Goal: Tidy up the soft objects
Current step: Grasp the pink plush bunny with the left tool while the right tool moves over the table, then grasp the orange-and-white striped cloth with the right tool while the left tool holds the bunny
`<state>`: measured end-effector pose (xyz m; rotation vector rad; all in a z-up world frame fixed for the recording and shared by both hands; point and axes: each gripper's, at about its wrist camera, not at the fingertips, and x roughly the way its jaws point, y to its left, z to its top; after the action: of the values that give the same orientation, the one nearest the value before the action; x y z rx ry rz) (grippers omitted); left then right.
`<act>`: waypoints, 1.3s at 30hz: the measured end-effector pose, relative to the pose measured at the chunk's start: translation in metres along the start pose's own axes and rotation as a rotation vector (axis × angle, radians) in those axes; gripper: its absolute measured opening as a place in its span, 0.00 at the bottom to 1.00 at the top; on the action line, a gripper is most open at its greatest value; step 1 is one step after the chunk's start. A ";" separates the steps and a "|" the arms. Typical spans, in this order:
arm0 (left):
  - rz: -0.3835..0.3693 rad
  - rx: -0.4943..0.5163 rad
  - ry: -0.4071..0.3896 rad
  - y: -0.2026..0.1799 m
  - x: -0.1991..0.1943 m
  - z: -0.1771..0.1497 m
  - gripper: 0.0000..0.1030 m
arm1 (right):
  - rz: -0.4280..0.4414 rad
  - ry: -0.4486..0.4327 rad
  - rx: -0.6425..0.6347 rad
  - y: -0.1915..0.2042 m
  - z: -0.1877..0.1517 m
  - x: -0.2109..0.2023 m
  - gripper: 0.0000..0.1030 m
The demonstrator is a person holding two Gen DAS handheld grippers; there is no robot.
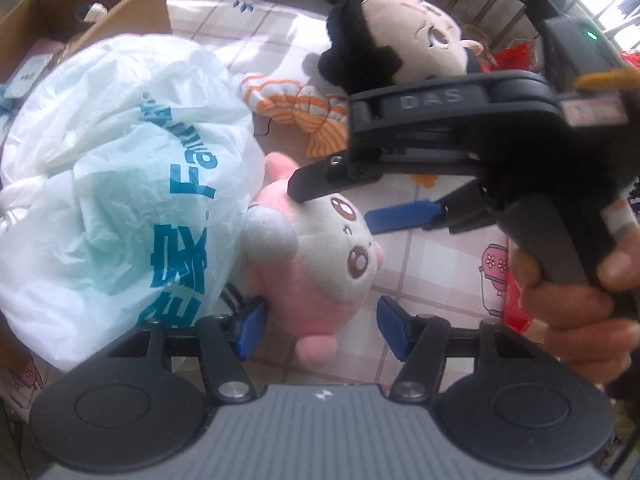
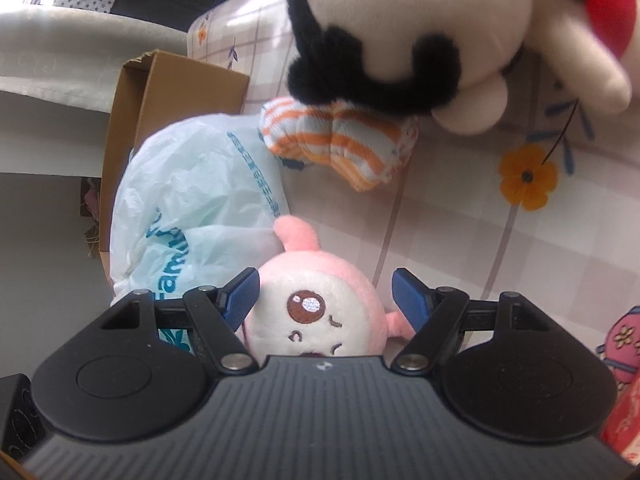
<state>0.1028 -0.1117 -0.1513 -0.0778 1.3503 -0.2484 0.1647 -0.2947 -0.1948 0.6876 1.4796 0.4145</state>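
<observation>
Plush (image 1: 316, 264), pink and cream with brown embroidered eyes, lies face up on the checked cloth (image 1: 432, 248) and sits between the blue pads of both grippers. In the left wrist view the left gripper (image 1: 322, 330) straddles the toy's lower body: the pad at 9 o'clock touches or nearly touches the pink fur, while the pad at 3 o'clock stands just clear of it, so the jaws are partly open with no firm grip visible. The right gripper (image 1: 332, 208) comes in from 3 o'clock, held by a hand (image 1: 576, 300); its upper finger lies over the toy's forehead and its lower blue pad rests apart at the face's 3 o'clock side. In the right wrist view the right gripper (image 2: 326, 300) frames the plush (image 2: 316, 308) head, left pad against the fur, right pad clear of the head beside a pink limb; jaws open.

Bag (image 1: 120, 184), white plastic with blue print, bulges at the plush's 9 o'clock, touching it. Striped toy (image 1: 296, 112), orange and white, lies at 12 o'clock. Doll (image 1: 404, 40) with black hair lies beyond it, near 1 o'clock. Box (image 1: 96, 12) of cardboard stands at 11 o'clock behind the bag.
</observation>
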 end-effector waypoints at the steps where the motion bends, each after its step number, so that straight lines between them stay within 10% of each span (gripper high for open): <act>1: -0.006 -0.004 0.006 0.001 0.001 0.000 0.60 | 0.015 0.010 0.014 -0.002 -0.001 0.001 0.71; 17: -0.221 0.032 0.122 -0.021 -0.002 -0.029 0.64 | 0.007 0.026 0.064 -0.021 -0.036 -0.052 0.72; 39: -0.094 0.137 0.041 -0.020 0.004 0.000 0.77 | 0.071 0.014 0.397 -0.083 -0.079 -0.066 0.72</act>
<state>0.1012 -0.1324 -0.1513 -0.0212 1.3688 -0.4231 0.0690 -0.3863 -0.1946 1.0552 1.5703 0.1784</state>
